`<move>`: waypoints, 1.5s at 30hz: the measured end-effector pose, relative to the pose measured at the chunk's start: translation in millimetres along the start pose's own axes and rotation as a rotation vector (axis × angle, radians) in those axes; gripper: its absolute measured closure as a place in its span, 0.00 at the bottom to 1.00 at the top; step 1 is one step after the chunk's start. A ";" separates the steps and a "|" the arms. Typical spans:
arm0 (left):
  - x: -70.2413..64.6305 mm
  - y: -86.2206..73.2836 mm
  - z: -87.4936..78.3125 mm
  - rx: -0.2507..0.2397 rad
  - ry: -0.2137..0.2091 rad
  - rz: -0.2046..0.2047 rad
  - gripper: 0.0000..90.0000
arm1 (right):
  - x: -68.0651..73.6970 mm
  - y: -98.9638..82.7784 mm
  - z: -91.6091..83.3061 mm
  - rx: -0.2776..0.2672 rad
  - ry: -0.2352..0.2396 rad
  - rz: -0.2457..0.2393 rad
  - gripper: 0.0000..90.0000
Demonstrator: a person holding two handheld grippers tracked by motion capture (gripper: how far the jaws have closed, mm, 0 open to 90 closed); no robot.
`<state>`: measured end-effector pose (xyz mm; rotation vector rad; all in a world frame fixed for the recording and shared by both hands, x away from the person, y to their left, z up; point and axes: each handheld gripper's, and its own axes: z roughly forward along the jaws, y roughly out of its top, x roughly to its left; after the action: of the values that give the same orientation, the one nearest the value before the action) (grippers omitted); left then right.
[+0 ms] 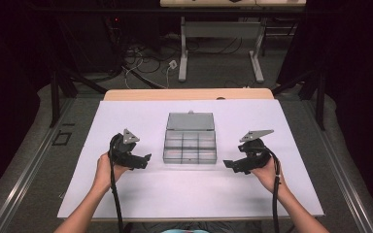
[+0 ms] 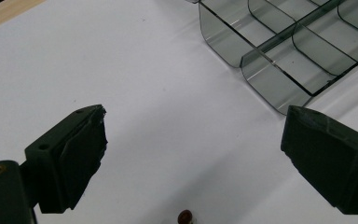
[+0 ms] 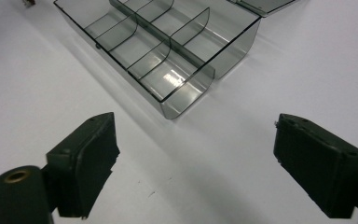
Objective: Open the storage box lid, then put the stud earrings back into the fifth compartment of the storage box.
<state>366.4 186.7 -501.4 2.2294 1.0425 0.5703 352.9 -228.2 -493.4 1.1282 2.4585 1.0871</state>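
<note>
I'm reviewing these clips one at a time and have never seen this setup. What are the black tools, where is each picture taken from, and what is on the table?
A person sits at a table and holds a two-jaw tool in each hand: the left hand-held gripper and the right hand-held gripper. The high view looks down from above the person's side. Each of the other two pictures comes from a camera riding on one gripper, looking along its two black jaws. On the white table cover stands a clear grey compartment box, its lid folded back and its compartments empty as far as can be seen. It sits between the two grippers. Both grippers stand open and hold nothing; neither touches the box.
</note>
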 end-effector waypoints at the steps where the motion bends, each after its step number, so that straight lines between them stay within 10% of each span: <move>1: 0.5 -1.0 -1.2 0.000 0.000 0.004 0.07 | 0.9 -1.4 -0.8 -0.002 0.005 0.005 0.13; 28: 19.4 -13.7 -2.6 0.060 0.082 -0.050 0.10 | 4.8 -9.2 -4.3 0.020 0.024 -0.030 0.03; 45: 32.4 -21.5 0.0 0.150 0.061 -0.096 0.25 | 6.1 -10.2 2.4 0.040 0.032 -0.044 0.02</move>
<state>374.3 223.2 -512.0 2.2880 1.2535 0.5372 344.2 -226.9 -501.7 1.0709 2.5282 1.0567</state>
